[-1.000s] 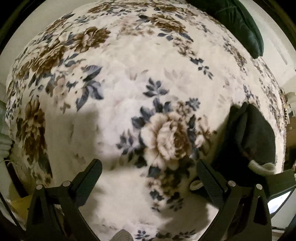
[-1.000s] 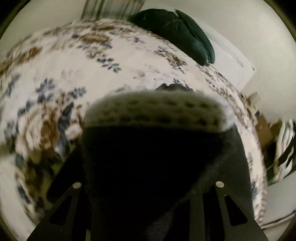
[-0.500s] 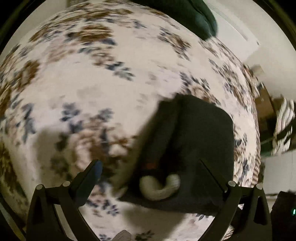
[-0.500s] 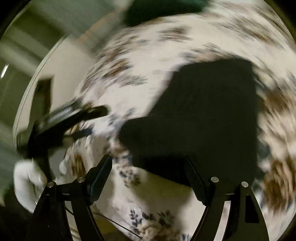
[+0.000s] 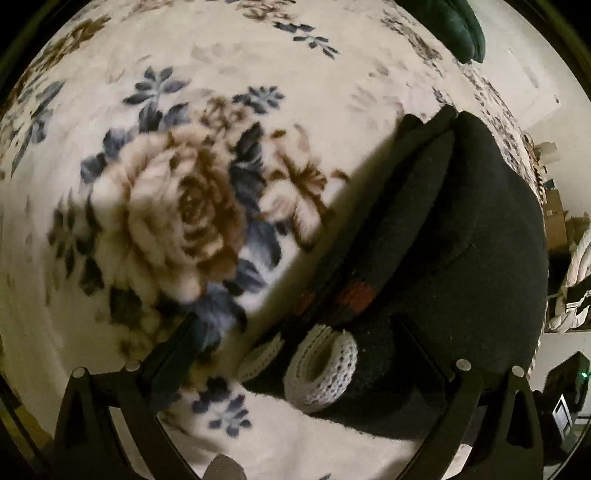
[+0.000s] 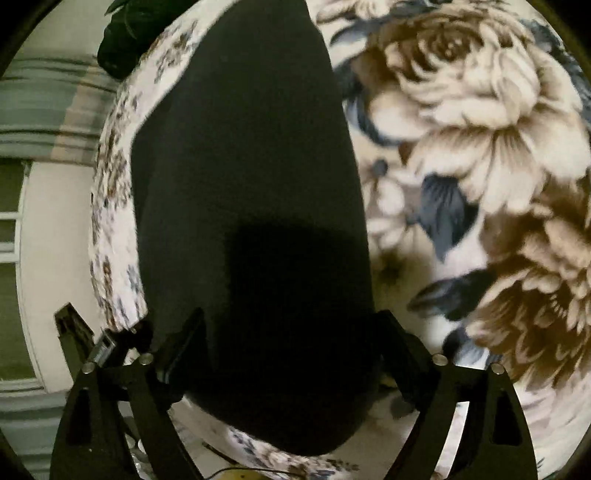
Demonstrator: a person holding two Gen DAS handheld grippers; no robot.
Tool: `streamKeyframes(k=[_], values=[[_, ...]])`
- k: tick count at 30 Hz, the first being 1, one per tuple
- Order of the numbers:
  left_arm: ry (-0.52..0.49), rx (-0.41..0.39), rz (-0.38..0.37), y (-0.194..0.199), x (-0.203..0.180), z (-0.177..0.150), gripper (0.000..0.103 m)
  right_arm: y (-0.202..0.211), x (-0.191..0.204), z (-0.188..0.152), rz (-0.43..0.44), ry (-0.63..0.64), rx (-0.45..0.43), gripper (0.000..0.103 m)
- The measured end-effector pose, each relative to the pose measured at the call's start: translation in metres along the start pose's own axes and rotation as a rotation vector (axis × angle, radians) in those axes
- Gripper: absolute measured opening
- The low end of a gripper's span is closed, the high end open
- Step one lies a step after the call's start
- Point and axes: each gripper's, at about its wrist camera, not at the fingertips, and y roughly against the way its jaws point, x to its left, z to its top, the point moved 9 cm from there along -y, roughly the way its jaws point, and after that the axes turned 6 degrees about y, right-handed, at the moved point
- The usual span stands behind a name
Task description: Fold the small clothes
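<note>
Two tools: both in view, one per wrist camera, each spread wide and holding nothing.
Left tool: hovers low over the blanket; its left finger lies over bare floral pile, its right finger over the dark garment.
Blanket: cream fleece with large brown roses and blue-grey leaves, covering the bed.
Garment: small dark knit piece, lying folded on the blanket at the right of the left wrist view; layered edges run diagonally along its left side.
Red patch: small rust-coloured mark on one of the folded layers.
Cuff: pale ribbed band, curled into a loop at the garment's near edge, between the left tool's fingers.
Pillow: dark green, far back on the bed.
Right tool: fingers straddle the near end of the garment, which stretches away as a long dark shape; contact cannot be told.
Rose print: fills the right of the right wrist view, beside the garment.
</note>
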Motion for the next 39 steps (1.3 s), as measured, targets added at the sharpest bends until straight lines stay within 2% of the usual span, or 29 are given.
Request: streamKeyframes(k=[2,4,7,9,11,14,16,19,22,24,28,30,31,32,36,39], values=[[0.03,0.003,-0.015,0.011,-0.002,0.001,0.103,-0.006,-0.002,0.005,0.037,-0.034,0.026,0.096],[0.057,-0.031,-0.033,0.036,-0.005,-0.003,0.103,-0.001,0.002,0.013,0.061,-0.022,0.047,0.097],[0.139,-0.125,-0.093,0.082,-0.007,-0.021,0.103,0.024,0.007,0.026,0.064,0.024,0.032,0.098],[0.214,-0.144,-0.132,0.095,-0.008,-0.041,0.103,0.043,0.006,0.037,0.065,0.053,0.012,0.103],[0.29,-0.138,-0.167,0.088,-0.012,-0.059,0.103,0.057,0.0,0.053,0.073,0.064,-0.01,0.103],[0.368,-0.091,-0.19,0.044,-0.024,-0.065,0.103,0.06,-0.011,0.075,0.086,0.059,-0.031,0.103],[0.416,-0.088,-0.206,0.019,-0.025,-0.061,0.103,0.057,-0.016,0.099,0.126,0.05,-0.043,0.103],[0.516,-0.127,-0.287,-0.002,-0.023,-0.046,0.103,0.044,-0.02,0.135,0.193,0.054,-0.044,0.103],[0.588,-0.151,-0.334,-0.015,-0.02,-0.037,0.103,0.017,-0.023,0.168,0.256,0.031,-0.029,0.103],[0.597,-0.182,-0.353,-0.017,-0.022,-0.031,0.103,-0.004,-0.019,0.186,0.312,0.01,-0.019,0.103],[0.524,-0.25,-0.33,-0.006,-0.031,-0.022,0.082,-0.033,-0.016,0.212,0.368,-0.021,-0.008,0.103],[0.492,-0.252,-0.323,-0.003,-0.032,-0.019,0.076,-0.035,-0.012,0.219,0.37,-0.017,-0.044,0.102],[0.471,-0.249,-0.319,-0.001,-0.033,-0.016,0.073,-0.036,-0.008,0.221,0.359,0.003,-0.063,0.076],[0.455,-0.243,-0.312,-0.002,-0.034,-0.012,0.072,-0.036,-0.002,0.219,0.366,0.021,-0.063,0.038],[0.373,-0.21,-0.279,0.003,-0.035,0.005,0.07,-0.018,0.002,0.208,0.369,-0.031,-0.125,0.035],[0.232,-0.196,-0.254,0.008,-0.039,0.033,0.069,-0.003,-0.001,0.188,0.377,-0.076,-0.158,0.033]])
